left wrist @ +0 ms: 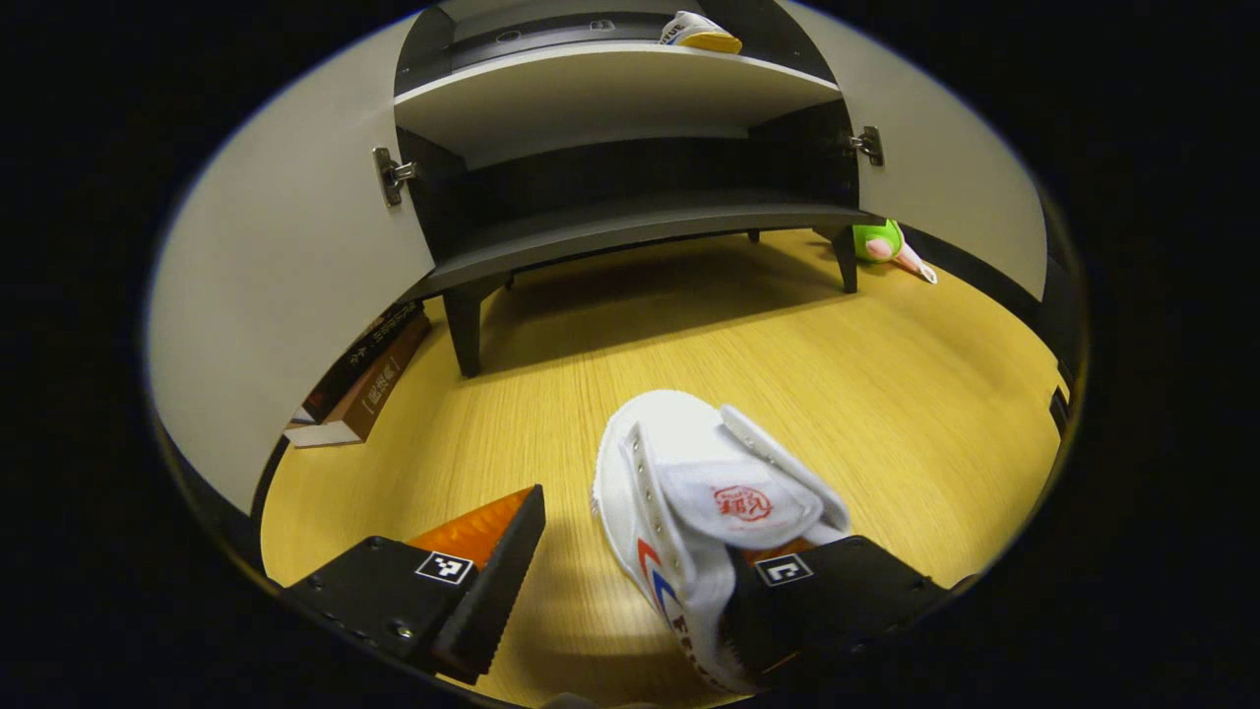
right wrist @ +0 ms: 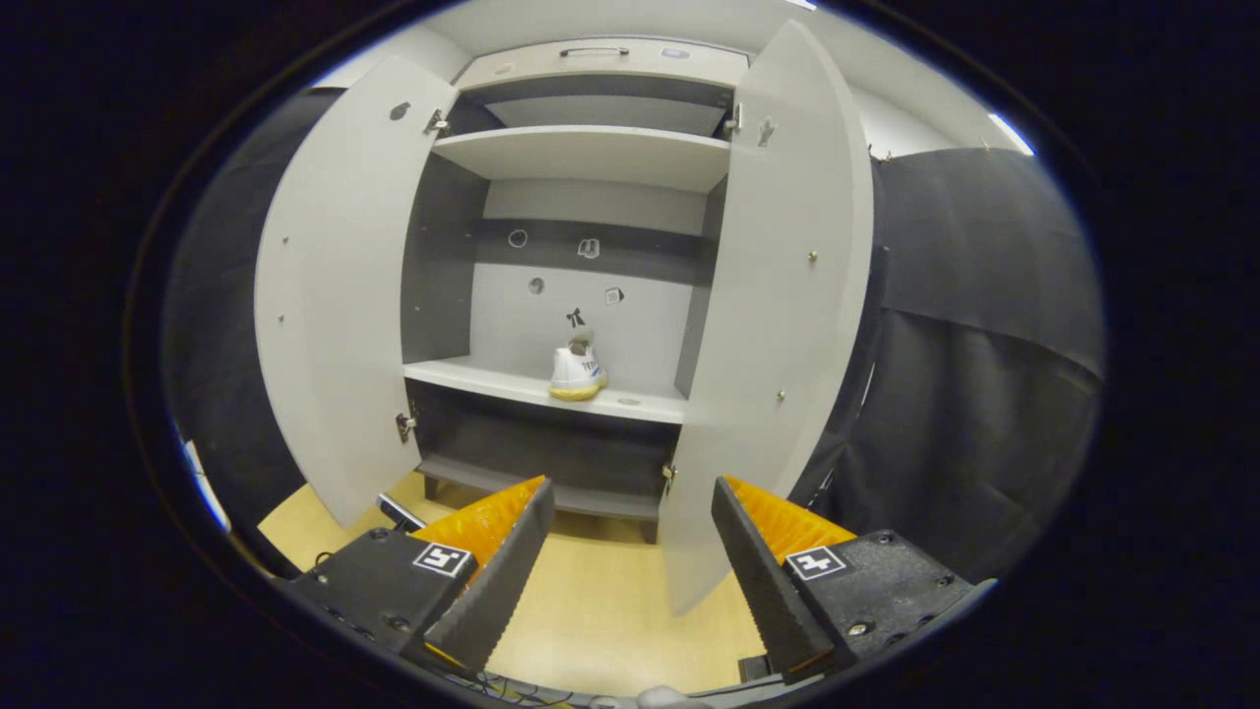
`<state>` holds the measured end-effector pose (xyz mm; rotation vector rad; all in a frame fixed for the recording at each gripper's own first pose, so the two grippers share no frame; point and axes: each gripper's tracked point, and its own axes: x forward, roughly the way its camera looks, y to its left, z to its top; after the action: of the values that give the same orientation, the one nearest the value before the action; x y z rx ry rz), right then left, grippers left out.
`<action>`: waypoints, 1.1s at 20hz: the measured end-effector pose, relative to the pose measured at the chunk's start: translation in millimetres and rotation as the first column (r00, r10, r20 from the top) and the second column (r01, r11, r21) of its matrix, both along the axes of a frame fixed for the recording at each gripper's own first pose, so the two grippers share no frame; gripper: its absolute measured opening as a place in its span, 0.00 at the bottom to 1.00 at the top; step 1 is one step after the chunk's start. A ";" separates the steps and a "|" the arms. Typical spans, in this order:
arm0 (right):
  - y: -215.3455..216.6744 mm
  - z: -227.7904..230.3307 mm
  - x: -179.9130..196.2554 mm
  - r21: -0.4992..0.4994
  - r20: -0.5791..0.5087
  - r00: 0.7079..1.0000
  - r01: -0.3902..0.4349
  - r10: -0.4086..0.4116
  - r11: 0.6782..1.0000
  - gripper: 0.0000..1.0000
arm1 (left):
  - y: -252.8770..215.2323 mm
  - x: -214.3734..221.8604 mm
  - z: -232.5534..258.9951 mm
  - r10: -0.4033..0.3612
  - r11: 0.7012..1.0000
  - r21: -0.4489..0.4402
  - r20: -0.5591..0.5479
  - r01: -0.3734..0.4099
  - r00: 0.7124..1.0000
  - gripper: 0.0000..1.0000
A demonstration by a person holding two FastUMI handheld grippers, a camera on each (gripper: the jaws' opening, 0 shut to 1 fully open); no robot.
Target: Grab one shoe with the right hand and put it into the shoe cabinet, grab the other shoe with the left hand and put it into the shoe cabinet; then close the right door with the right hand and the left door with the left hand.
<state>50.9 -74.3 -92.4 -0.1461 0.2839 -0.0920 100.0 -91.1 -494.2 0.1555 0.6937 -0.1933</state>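
A white shoe (left wrist: pixel 709 512) with red and blue side stripes lies on the wooden floor (left wrist: pixel 886 394), toe toward the cabinet. My left gripper (left wrist: pixel 640 551) is open around its heel end: one finger sits at the shoe's opening, the other stands apart to the left over bare floor. The second white shoe (left wrist: pixel 701 32) rests on the cabinet's light shelf (left wrist: pixel 610 89). In the right gripper view that shoe (right wrist: pixel 578 372) stands heel outward on the middle shelf (right wrist: pixel 472 379). My right gripper (right wrist: pixel 630 484) hangs open and empty, well back from the cabinet. Both doors are open.
The left door (left wrist: pixel 285 295) and right door (left wrist: pixel 945 187) swing out to either side. Books (left wrist: pixel 364 379) lie on the floor behind the left door. A green toy (left wrist: pixel 886 244) sits by the cabinet's right leg. Black cloth (right wrist: pixel 984 394) hangs to the right.
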 end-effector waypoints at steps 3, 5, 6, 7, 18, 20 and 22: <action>-0.3 -2.4 2.8 -0.001 -0.011 1.000 -0.003 0.003 1.000 1.00 | -12.1 5.3 -2.6 -0.034 0.999 0.009 0.003 0.034 0.999 0.76; -3.0 -2.9 4.2 -0.003 -0.012 1.000 0.001 -0.001 1.000 1.00 | 0.7 4.5 -1.3 0.000 1.000 0.029 -0.006 0.000 1.000 0.76; -2.2 -3.9 5.2 0.002 -0.015 1.000 -0.002 0.003 1.000 1.00 | 6.1 3.2 -0.3 0.030 0.999 0.026 -0.011 -0.030 0.999 0.56; -1.5 -4.4 6.2 0.007 -0.017 1.000 -0.004 0.004 1.000 1.00 | 7.5 3.0 -0.3 0.044 0.999 0.012 -0.020 -0.044 0.999 0.39; 12.1 12.3 13.3 0.059 0.039 0.997 -0.065 0.063 0.996 1.00 | -0.1 12.8 104.1 0.040 0.999 -0.027 0.058 -0.038 0.998 0.16; 13.4 18.9 12.2 0.072 0.059 0.996 -0.075 0.071 0.995 1.00 | 2.7 23.6 143.6 0.048 0.998 -0.037 0.108 -0.044 0.993 0.16; 15.1 27.9 11.5 0.081 0.085 0.993 -0.088 0.082 0.993 1.00 | 4.6 34.5 182.7 0.063 0.997 -0.061 0.148 -0.055 0.987 0.16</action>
<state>62.5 -59.2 -64.5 -0.0704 0.1993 -0.0014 134.6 -86.4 -311.5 0.0941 0.5418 -0.1427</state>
